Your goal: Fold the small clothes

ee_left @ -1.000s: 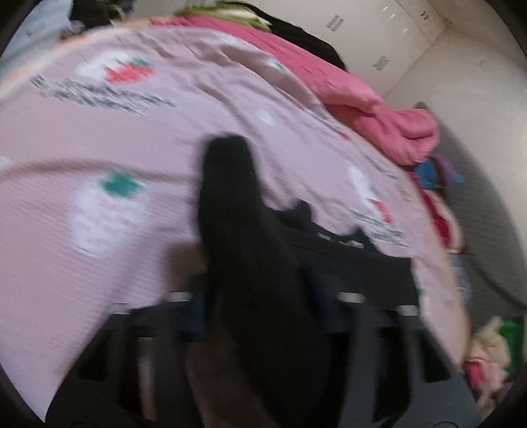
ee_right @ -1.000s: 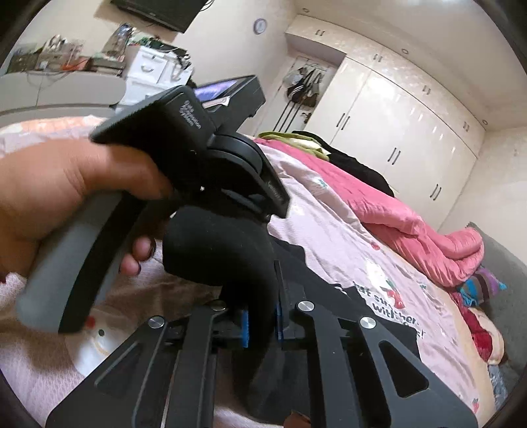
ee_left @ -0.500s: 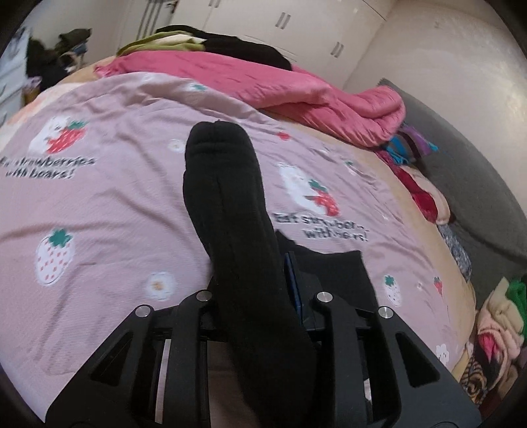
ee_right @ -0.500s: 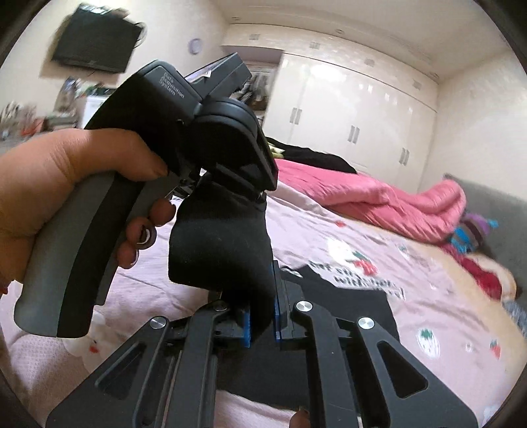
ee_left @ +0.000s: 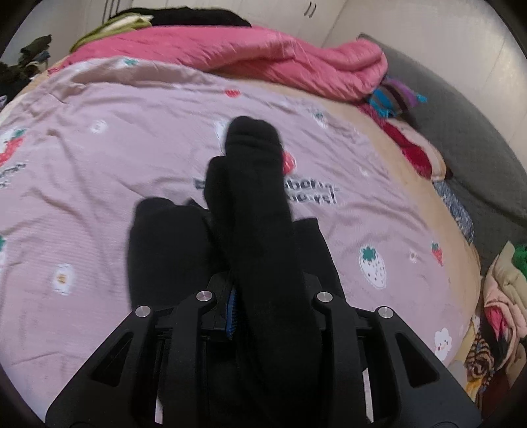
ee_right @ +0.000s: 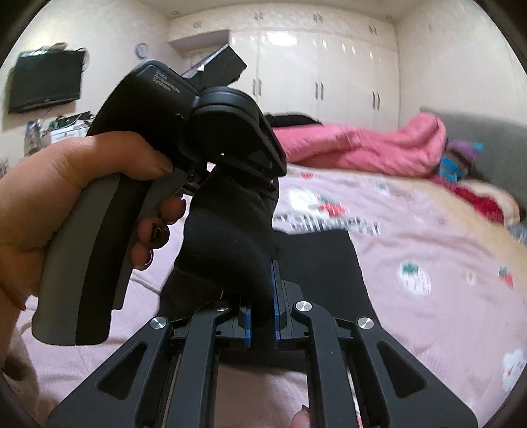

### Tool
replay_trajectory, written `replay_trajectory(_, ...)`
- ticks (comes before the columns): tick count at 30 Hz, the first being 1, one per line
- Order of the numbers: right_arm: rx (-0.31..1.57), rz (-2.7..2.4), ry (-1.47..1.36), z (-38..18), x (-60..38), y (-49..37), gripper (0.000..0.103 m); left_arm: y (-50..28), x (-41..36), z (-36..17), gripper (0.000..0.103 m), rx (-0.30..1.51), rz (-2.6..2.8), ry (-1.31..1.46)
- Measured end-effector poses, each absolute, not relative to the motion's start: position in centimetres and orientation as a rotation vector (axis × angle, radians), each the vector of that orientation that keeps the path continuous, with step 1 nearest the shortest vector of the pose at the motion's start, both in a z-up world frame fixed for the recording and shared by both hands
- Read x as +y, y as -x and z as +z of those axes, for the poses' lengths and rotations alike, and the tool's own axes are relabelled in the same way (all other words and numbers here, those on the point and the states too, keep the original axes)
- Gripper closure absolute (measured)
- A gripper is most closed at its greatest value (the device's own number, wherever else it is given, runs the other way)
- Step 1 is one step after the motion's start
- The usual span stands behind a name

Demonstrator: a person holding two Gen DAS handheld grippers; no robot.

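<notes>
Both tools clamped on the sock (ee_left: 260,210), left tool (ee_left: 266,306) and right tool (ee_right: 262,324) at opposite ends: keep it taut, lay it flat beside the black cloth (ee_right: 322,263) on the bed (ee_left: 98,184).

A bed (ee_left: 98,184) fills both views, spread with a pale pink sheet (ee_left: 138,138) printed with strawberries, small flowers and dark lettering. A crumpled bright pink quilt (ee_left: 263,56) lies along its far side, with dark and olive clothes (ee_left: 138,19) heaped behind it. A grey headboard (ee_left: 461,131) runs down the right, and striped blue-and-purple fabric (ee_left: 395,97) and something red (ee_left: 411,148) sit against it. More mixed clothing (ee_left: 500,296) is piled at the lower right. Cream wardrobes (ee_right: 329,66) line the back wall; a dark television (ee_right: 44,80) hangs on the left wall above cluttered shelves (ee_right: 56,130)
</notes>
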State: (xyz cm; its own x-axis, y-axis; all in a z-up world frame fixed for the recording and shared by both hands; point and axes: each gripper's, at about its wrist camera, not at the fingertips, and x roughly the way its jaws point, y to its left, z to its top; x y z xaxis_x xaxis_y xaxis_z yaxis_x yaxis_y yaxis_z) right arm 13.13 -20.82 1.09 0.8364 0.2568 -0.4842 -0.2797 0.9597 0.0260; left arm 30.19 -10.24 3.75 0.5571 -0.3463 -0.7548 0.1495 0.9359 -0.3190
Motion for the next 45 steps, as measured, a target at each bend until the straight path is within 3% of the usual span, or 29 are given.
replay_trajectory(7,0.65,0.306,-0.104,-1.1,-23.6,-14.6,0.095,-31.8,-13.8,0.3,0.082,1.02,-0.289,0.207)
replay_trajectory(13,0.757,0.347,-0.246,-2.9,-26.0,-15.9,0.093,-32.5,-15.6,-1.1,0.069,1.054,-0.297,0.184)
replay_trajectory(17,0.814,0.385,-0.363,-3.8,-27.8,-16.4,0.078,-32.9,-16.1,-1.3,0.052,1.058,-0.319,0.215)
replay_trajectory(18,0.828,0.394,-0.38,-3.9,-28.1,-16.5,0.071,-32.8,-15.9,-1.2,0.043,1.052,-0.335,0.237)
replay_trajectory(23,0.888,0.468,-0.441,-4.3,-29.1,-16.8,0.065,-31.8,-14.4,0.0,0.042,0.993,-0.366,0.338)
replay_trajectory(27,0.909,0.545,-0.515,-3.8,-30.1,-17.2,0.039,-29.9,-11.9,0.9,0.04,0.931,-0.333,0.329)
replay_trajectory(30,0.941,0.606,-0.633,-3.5,-31.3,-18.7,0.032,-28.2,-9.9,1.0,0.038,0.893,-0.266,0.274)
replay_trajectory(40,0.997,0.614,-0.674,-2.7,-30.1,-25.2,0.032,-24.9,-6.7,-0.2,0.037,0.868,-0.158,0.177)
replay_trajectory(45,0.993,0.551,-0.605,-2.5,-30.5,-27.2,0.049,-24.6,-7.3,-1.1,0.035,0.882,-0.155,0.128)
